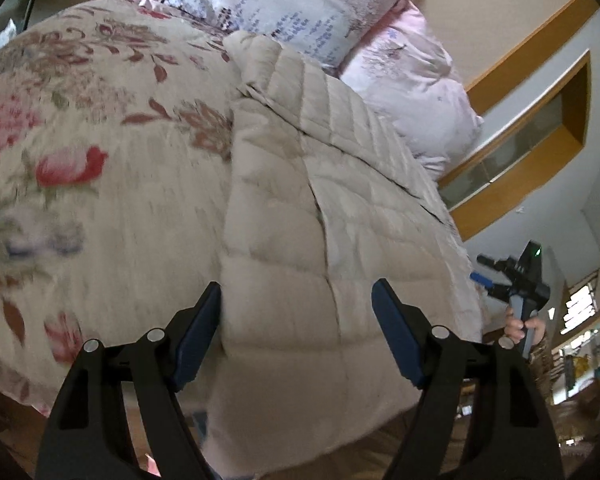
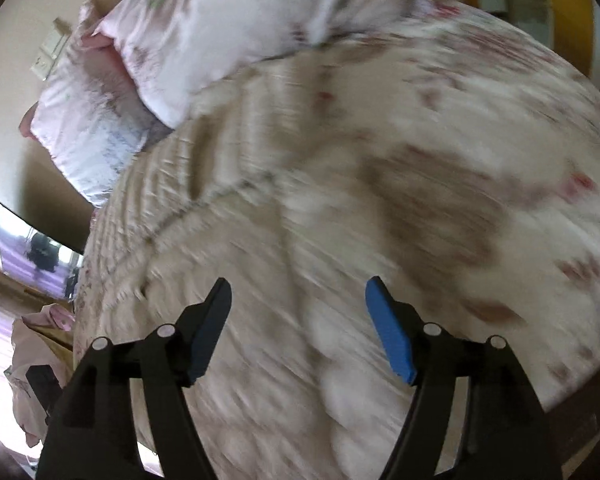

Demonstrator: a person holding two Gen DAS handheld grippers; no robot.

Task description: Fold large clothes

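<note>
A beige quilted puffer jacket (image 1: pixel 324 216) lies along the floral-covered bed's (image 1: pixel 100 152) edge; left gripper (image 1: pixel 296 332) and right gripper (image 2: pixel 298 328) jaws gape wide, holding nothing.

We saw a bed (image 1: pixel 80 200) covered by a floral spread, with a beige quilted coat (image 1: pixel 320 220) lying flat on it and pale pink pillows (image 1: pixel 412 92) piled at its far end.
</note>
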